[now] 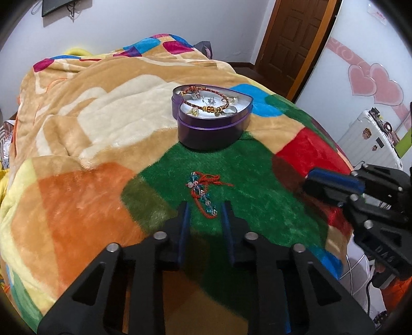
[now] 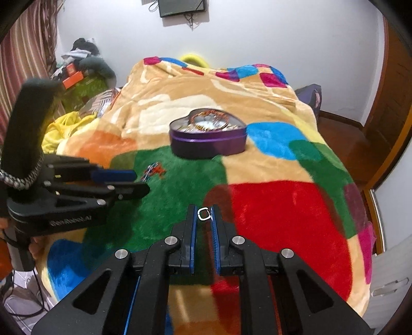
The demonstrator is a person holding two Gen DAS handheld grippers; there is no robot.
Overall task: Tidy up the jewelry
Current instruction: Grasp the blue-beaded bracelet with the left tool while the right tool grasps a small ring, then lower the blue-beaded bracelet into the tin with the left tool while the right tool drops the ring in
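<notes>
A purple heart-shaped tin (image 1: 213, 128) stands open on the blanket and holds several bracelets and rings; it also shows in the right wrist view (image 2: 208, 144). A red cord bracelet with blue-green beads (image 1: 203, 193) lies on the green patch, its near end between my left gripper's (image 1: 205, 208) open fingers. It shows small in the right wrist view (image 2: 154, 171). My right gripper (image 2: 204, 214) is shut on a small silver ring (image 2: 204, 214), held above the blanket. It appears at the right edge of the left wrist view (image 1: 332, 185).
A plush patchwork blanket (image 1: 90, 128) covers the bed. A wooden door (image 1: 291, 33) and a white suitcase (image 1: 370, 139) stand to the right. Clutter and yellow cloth (image 2: 67, 126) lie at the bed's left side. A screen (image 2: 181, 7) hangs on the far wall.
</notes>
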